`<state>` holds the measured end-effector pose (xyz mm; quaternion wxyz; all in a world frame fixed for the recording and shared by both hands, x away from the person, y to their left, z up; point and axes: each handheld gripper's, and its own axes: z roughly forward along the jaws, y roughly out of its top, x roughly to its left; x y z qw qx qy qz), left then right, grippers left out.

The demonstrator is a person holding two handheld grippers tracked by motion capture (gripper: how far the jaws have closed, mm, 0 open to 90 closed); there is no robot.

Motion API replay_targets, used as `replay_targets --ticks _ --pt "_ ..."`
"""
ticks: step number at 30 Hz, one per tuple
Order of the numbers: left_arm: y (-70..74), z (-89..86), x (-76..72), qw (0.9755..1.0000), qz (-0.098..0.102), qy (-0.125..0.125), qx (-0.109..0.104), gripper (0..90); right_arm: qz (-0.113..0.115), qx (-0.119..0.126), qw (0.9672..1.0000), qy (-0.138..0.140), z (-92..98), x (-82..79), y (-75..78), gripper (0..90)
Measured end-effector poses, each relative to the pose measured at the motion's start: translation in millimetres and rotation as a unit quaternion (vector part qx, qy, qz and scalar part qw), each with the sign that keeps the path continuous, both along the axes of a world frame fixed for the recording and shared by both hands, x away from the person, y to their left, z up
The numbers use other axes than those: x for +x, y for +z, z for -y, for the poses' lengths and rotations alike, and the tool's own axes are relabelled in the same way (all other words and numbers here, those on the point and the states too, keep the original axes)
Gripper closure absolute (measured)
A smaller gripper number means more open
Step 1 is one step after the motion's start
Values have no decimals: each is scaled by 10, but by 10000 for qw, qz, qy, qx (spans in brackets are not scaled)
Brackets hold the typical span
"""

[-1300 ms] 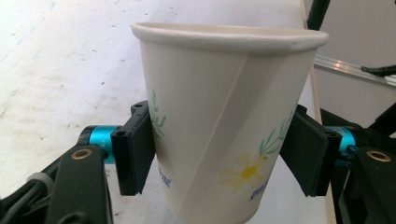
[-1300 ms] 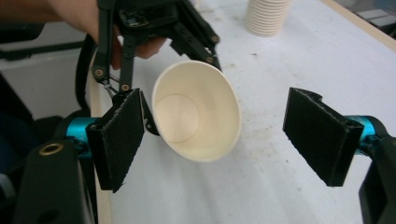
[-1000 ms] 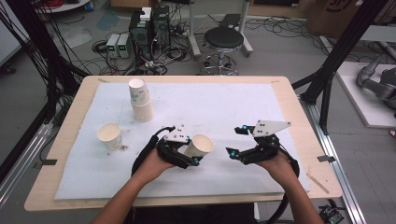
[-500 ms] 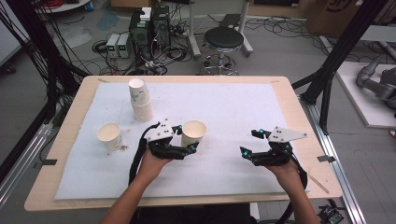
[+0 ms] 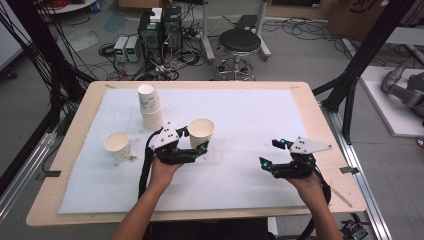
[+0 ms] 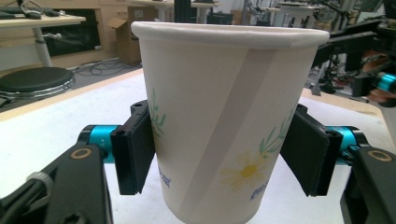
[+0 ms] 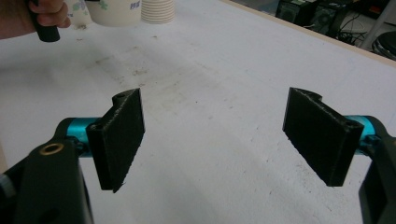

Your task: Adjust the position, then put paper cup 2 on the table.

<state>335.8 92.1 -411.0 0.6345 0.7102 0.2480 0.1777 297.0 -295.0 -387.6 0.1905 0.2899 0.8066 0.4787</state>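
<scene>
cup (image 6: 224,121) base cut off by the bottom edge in left gripper view, between the jaws. Stacked cups (image 7: 158,10) far ahead of right gripper (image 7: 212,135): tops cropped, print unreadable.

A light wooden table (image 5: 310,95) carries a white foam sheet (image 5: 260,120), on which a single paper cup (image 5: 118,146) stands at the left near a stack of upturned cups (image 5: 149,106).
</scene>
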Motion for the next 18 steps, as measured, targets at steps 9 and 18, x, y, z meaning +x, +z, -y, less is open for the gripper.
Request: replay_targets --ticks 9,18 --pt "2 172 211 9998 -71 145 100 316 -43 -35 10000 -36 19 -1 -33 213" --pt "-193 438 430 9989 -385 125 255 318 -58 -78 9999 -58 47 20 -75 213"
